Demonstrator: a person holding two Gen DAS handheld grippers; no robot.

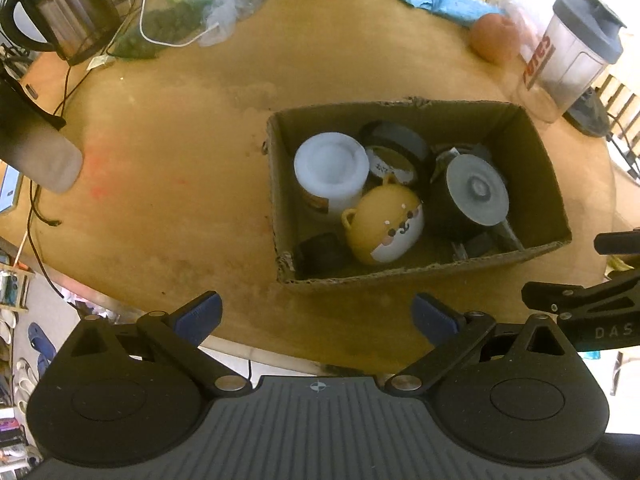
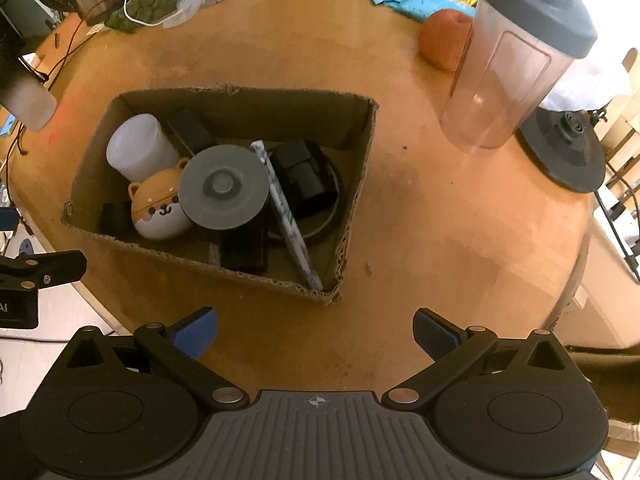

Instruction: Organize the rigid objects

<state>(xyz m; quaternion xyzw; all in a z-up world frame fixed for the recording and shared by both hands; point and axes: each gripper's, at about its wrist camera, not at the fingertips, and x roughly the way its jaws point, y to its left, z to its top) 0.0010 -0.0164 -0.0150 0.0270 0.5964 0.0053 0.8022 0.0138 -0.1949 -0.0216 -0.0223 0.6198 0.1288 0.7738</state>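
— Largest first?
— Round wooden table (image 1: 168,152); on it, cardboard box (image 2: 248,112); inside, grey-lidded black pot (image 2: 224,192), white jar (image 1: 330,168), dog-faced container (image 1: 386,226), possibly tape behind.
— Grippers?
— Left gripper (image 1: 316,316) and right gripper (image 2: 316,330): both spread wide, empty, near the box.

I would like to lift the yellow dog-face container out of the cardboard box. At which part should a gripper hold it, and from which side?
Probably from above, jaws across the rounded body of the dog-face container. It lies tilted in the cardboard box, wedged between the white jar and the grey round lid, so side access looks blocked. Its small ears seem too small to hold. The left gripper is open.
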